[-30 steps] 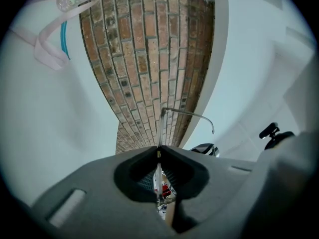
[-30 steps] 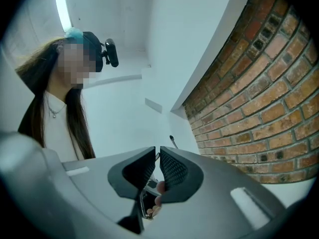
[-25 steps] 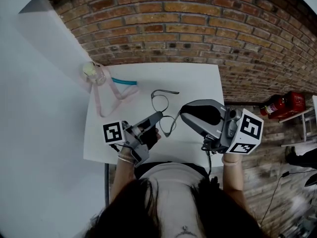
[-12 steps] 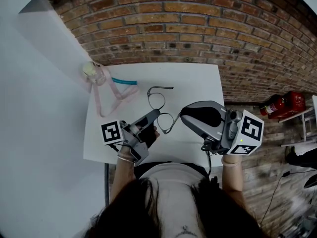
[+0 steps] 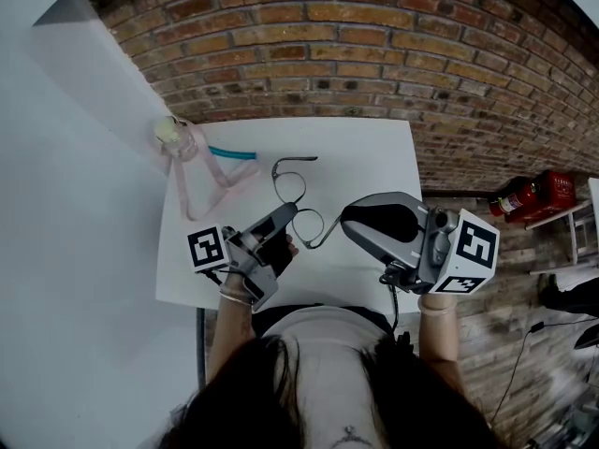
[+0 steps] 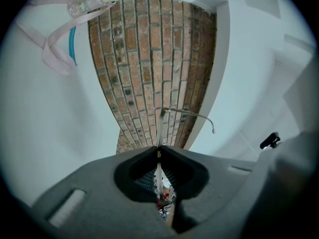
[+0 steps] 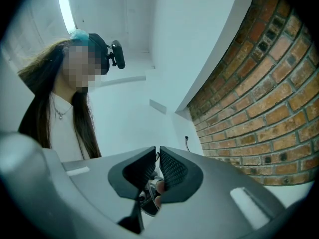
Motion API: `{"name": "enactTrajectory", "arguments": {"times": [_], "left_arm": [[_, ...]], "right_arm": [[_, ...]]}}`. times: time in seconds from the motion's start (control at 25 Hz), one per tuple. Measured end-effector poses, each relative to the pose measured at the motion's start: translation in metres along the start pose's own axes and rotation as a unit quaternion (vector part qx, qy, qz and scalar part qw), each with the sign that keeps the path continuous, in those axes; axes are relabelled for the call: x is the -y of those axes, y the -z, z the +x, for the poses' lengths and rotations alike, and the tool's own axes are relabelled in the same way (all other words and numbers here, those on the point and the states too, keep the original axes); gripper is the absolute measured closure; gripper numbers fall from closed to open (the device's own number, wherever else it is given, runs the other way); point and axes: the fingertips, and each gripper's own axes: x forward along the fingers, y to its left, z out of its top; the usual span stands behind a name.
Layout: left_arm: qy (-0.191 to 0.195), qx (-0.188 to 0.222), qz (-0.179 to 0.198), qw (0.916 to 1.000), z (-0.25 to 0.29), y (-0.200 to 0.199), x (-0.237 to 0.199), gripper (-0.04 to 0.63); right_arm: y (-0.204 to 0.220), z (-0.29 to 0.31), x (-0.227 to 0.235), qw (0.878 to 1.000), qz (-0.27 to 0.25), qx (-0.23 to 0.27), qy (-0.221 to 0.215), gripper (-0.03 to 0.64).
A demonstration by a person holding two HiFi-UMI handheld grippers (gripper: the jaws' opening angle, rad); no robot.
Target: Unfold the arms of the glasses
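Evidently the unfolding is under way on the second arm. The thin dark wire-framed glasses [image 5: 298, 204] are held just above the white table [image 5: 374, 157], between the two tools. The left gripper [image 5: 292, 211] has its jaws pressed together on the front frame; its own view shows the wire rim running up out of the closed pads [image 6: 159, 153], with the glasses [image 6: 187, 113] beyond. The far arm [image 5: 298, 159] juts out sideways from its hinge, so I judge it already opened. The near arm [image 5: 332, 234] slants from the nearer lens to the tip of the right gripper [image 5: 343, 221]. That gripper's jaws [image 7: 155, 156] are drawn almost together, only a slit between them, and a thin dark wire shows at the top of the slit, which I take to be the arm's end pinched there. The next move, as I judge it, calls for the right gripper to swing that arm outward about its hinge while the left keeps the frame steady. It should be done gently, since the hinge is slight and the wire could slip or bend.
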Motion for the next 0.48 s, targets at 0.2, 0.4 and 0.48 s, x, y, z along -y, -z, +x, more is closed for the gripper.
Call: {"name": "enactTrajectory", "arguments": {"times": [0.2, 0.4, 0.48], "left_arm": [[-0.002, 0.008, -0.002, 1.0, -0.0008, -0.003, 0.0007, 0.571], [-0.001, 0.013, 0.0, 0.9999, -0.0038, -0.0056, -0.0004, 0.571], [0.0, 0.015, -0.001, 0.9999, -0.0043, -0.006, -0.0001, 0.571]], "right_arm": [[-0.001, -0.001, -0.0027, 1.0, -0.001, -0.001, -0.005, 0.584], [0.0003, -0.0012, -0.0049, 1.0, -0.002, -0.001, -0.009, 0.584], [0.0007, -0.0014, -0.0052, 1.0, -0.002, -0.001, -0.01, 0.585]]}}
